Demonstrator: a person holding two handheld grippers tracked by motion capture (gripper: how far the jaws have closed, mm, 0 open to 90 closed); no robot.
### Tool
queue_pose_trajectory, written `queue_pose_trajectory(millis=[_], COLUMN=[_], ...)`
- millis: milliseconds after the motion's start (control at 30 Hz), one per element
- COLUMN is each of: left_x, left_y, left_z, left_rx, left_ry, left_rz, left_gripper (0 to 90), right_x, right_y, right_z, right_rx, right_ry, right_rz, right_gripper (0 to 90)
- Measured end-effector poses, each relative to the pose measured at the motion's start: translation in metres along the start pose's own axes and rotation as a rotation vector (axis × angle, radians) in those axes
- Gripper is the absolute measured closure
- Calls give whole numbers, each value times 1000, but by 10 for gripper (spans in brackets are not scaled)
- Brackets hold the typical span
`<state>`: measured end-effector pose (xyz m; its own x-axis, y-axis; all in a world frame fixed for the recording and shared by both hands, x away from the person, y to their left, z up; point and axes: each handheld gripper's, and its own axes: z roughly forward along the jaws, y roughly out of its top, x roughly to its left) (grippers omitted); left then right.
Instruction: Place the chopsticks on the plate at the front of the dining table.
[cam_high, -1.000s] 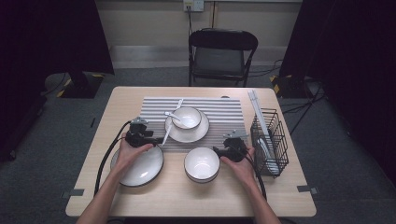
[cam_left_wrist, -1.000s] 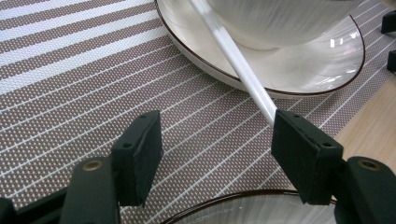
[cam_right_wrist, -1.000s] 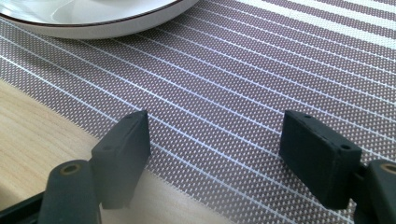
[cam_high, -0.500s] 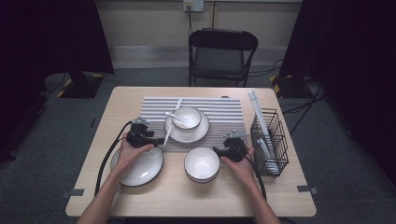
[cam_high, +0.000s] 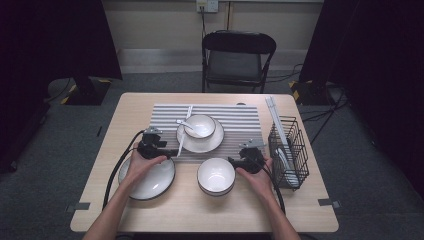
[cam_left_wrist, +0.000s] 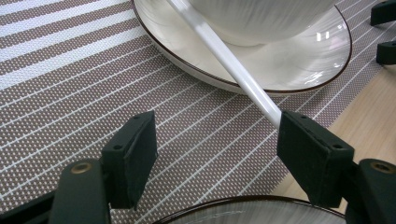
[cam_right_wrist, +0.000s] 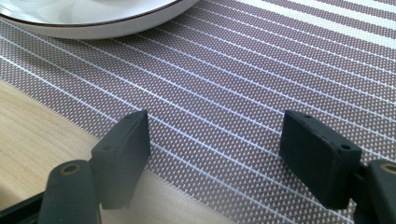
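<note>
Little has shifted since the earlier frames: both hands sit where they were, and the left tongs (cam_left_wrist: 217, 140) have just been opening around the white spoon (cam_left_wrist: 229, 58). Its handle slants from the small bowl (cam_high: 199, 125) over the saucer (cam_high: 200, 142) onto the striped mat (cam_high: 240, 120), its tip just beside one pad, seemingly let go. The right tongs (cam_right_wrist: 215, 140) stand spread over the mat, holding nothing. On the surface (cam_high: 100, 150), the plate (cam_high: 147, 180) and larger bowl (cam_high: 216, 176) apparently wait to be set.
</note>
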<state>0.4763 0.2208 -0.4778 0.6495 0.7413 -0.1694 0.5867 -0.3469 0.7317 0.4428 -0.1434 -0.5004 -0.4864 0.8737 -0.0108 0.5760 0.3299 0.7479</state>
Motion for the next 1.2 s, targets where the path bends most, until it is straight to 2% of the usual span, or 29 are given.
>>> queue_pose_trajectory(millis=[833,1167,1200], left_x=[-4,-5,-5], left_y=[1,1,1], left_z=[2,5,5], left_rx=[0,-6,-1], left_ry=[-9,-8,-6], left_rz=[12,-6,1], left_gripper=[270,260,259], right_x=[0,0,0], right_y=[0,0,0], right_z=[0,0,0], right_rx=[-1,0,1], right_ry=[0,0,0], right_rz=[0,-1,0], right_gripper=[241,241,241])
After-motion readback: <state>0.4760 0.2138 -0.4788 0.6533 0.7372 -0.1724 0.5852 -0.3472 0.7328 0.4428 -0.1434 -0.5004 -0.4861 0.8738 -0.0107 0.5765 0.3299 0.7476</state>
